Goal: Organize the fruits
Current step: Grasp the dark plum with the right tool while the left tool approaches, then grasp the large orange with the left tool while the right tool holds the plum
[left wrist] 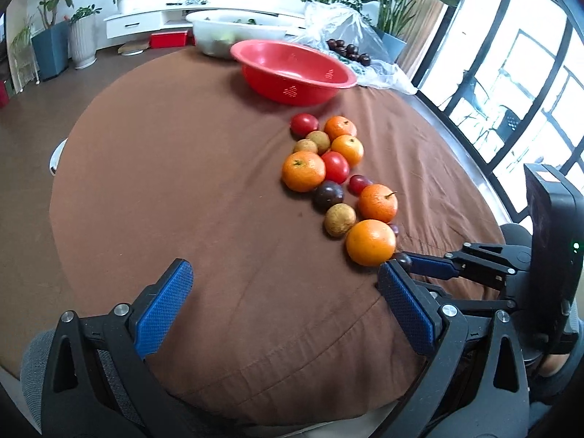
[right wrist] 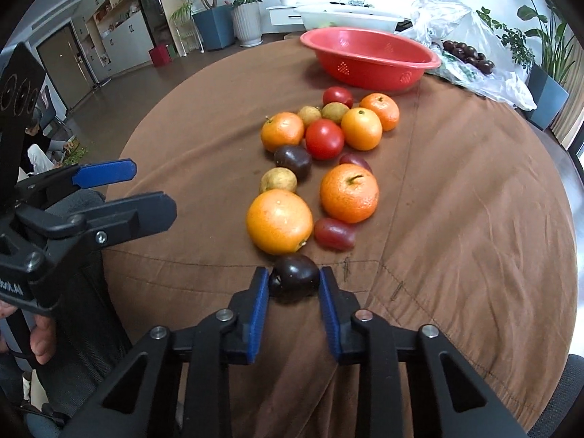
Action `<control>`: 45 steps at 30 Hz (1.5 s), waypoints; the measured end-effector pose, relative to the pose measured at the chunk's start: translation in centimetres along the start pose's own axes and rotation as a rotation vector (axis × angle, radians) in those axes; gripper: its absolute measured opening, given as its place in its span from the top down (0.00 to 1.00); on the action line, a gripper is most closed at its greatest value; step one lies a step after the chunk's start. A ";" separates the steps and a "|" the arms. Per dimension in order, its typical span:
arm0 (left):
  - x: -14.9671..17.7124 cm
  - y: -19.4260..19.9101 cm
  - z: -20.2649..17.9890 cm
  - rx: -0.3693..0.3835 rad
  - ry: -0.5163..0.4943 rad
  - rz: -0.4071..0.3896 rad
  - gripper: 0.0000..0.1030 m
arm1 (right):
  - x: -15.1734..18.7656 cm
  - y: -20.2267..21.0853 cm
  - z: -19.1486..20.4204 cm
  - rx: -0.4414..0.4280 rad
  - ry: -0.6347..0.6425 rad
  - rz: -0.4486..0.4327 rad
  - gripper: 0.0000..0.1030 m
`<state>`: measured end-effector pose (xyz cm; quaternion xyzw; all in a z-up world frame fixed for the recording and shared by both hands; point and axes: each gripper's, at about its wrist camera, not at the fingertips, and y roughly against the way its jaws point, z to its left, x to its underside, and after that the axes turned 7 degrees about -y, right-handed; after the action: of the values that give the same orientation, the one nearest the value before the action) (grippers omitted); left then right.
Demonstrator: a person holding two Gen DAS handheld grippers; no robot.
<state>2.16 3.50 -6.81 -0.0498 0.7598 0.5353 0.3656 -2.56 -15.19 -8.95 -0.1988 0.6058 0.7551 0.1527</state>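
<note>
The right gripper [right wrist: 294,281] has its jaws squeezed onto a dark plum [right wrist: 294,279] at the near edge of the desk [right wrist: 456,219], just beside a big orange [right wrist: 279,221]. The left gripper [left wrist: 284,284] hangs wide open, holding nothing.

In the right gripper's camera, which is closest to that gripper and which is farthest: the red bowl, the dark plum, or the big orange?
1. Dark plum, between the right gripper's jaws.
2. Big orange, just beyond, slightly left.
3. Red bowl, at the table's far side.
</note>
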 end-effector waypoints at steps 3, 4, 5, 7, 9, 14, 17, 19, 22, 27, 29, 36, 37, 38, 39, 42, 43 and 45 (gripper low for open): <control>-0.2 -0.1 -0.6 0.006 -0.015 -0.004 0.00 | 0.0 0.1 -0.2 -0.010 -0.003 -0.001 0.72; -0.4 -0.1 -0.8 0.011 -0.019 -0.005 0.00 | 0.0 0.2 -0.3 -0.014 -0.004 -0.003 0.72; -0.5 -0.2 -1.0 0.017 -0.025 -0.007 0.00 | 0.0 0.4 -0.4 -0.021 -0.009 -0.004 0.72; -0.8 -0.3 -1.4 0.019 -0.038 -0.007 0.00 | 0.0 0.9 -0.8 -0.032 -0.021 -0.011 0.72; -1.1 -0.8 -2.0 0.017 -0.054 0.001 0.00 | 0.0 1.8 -1.7 -0.038 -0.042 -0.025 0.72; -1.6 -2.7 -4.7 0.019 -0.128 0.041 0.05 | 0.0 3.2 -4.7 -0.017 -0.113 -0.051 0.72; -1.8 -4.1 -6.3 0.013 -0.169 0.069 0.19 | 0.0 3.6 -6.4 -0.005 -0.160 -0.066 0.72; -1.9 -5.0 -7.0 0.011 -0.181 0.090 0.41 | 0.2 3.7 -6.9 -0.005 -0.173 -0.073 0.72; -1.8 -5.8 -7.3 0.011 -0.179 0.109 0.54 | 0.2 3.9 -7.4 -0.014 -0.184 -0.083 0.72; -1.9 -6.6 -7.7 -0.003 -0.183 0.125 0.55 | 0.5 3.8 -7.5 -0.031 -0.190 -0.085 0.72; -1.9 -6.9 -7.8 0.015 -0.172 0.122 0.63 | 0.6 3.8 -7.5 -0.037 -0.191 -0.087 0.72; -1.7 -6.6 -7.2 0.035 -0.144 0.110 0.64 | 0.7 3.9 -7.7 -0.043 -0.198 -0.093 0.72; -1.6 -6.5 -7.1 0.038 -0.142 0.107 0.64 | 0.7 4.0 -7.7 -0.045 -0.198 -0.093 0.72; -1.5 -6.3 -7.0 0.042 -0.139 0.107 0.64 | 0.7 3.9 -7.7 -0.048 -0.199 -0.094 0.72; -1.4 -6.1 -6.9 0.048 -0.135 0.105 0.64 | 0.7 3.9 -7.7 -0.052 -0.203 -0.093 0.72; -1.2 -5.1 -6.2 0.068 -0.118 0.096 0.64 | 0.5 4.1 -7.7 -0.063 -0.210 -0.093 0.72; -1.2 -4.8 -5.9 0.073 -0.112 0.089 0.64 | 0.5 4.1 -7.7 -0.064 -0.211 -0.094 0.72; -1.5 -4.1 -5.3 0.082 -0.098 0.074 0.64 | 0.1 4.1 -7.8 -0.074 -0.214 -0.096 0.72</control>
<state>2.57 -3.20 -8.24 0.0198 0.7637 0.5186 0.3841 -3.71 -23.73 -6.94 -0.1513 0.5476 0.7856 0.2452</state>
